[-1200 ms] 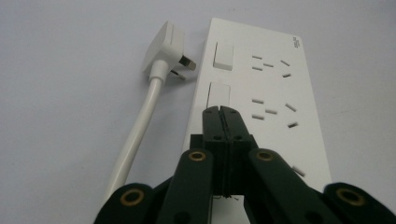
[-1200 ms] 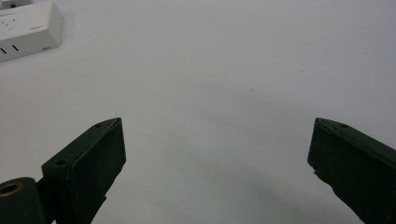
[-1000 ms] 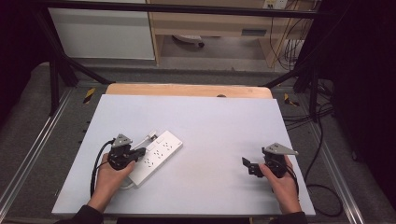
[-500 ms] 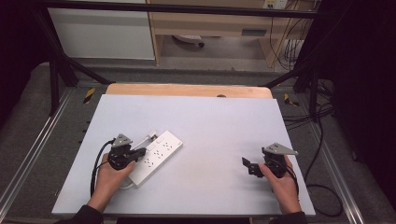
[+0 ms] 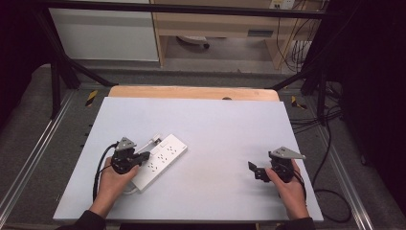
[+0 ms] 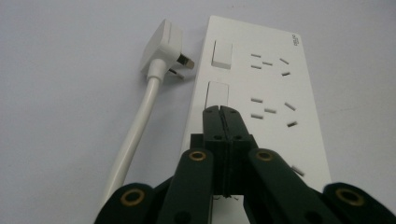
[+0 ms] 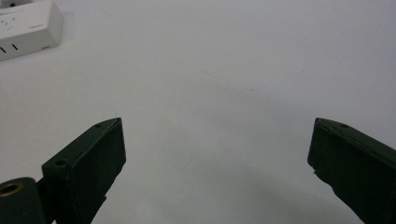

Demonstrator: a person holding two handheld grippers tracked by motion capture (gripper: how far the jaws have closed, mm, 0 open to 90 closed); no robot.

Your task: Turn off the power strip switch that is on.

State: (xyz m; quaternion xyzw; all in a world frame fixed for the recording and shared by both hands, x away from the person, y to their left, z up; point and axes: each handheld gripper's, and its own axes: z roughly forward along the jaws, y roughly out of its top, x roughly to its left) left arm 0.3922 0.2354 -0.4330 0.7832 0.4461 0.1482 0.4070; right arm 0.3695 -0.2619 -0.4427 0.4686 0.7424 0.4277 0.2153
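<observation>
Lying flat on the pale desk (image 5: 215,124), the white power strip (image 5: 159,160) sat at an angle toward the person's left side, with its own white plug (image 6: 164,44) and cord (image 6: 133,135) resting just beside its long edge, the plug's prongs pointing at the strip. The left gripper (image 5: 139,158) hovered over or touched the strip near one of its switches, its fingers (image 6: 223,122) pressed together with nothing between them; whether the tips actually bore on the switch could not be told. The right gripper (image 5: 254,171) was well apart from the strip, over bare desk, with its fingers (image 7: 93,154) spread wide and empty. The strip looked like a rigid, hard plastic body, fairly light and smooth, so it would likely slide if pushed from one side; a grip across its narrow width, away from the switches, seemed the surest hold. The cord looked stiff yet bendable and would probably drag the strip if pulled. A small grey marking stood at the strip's far corner, too small to read.
</observation>
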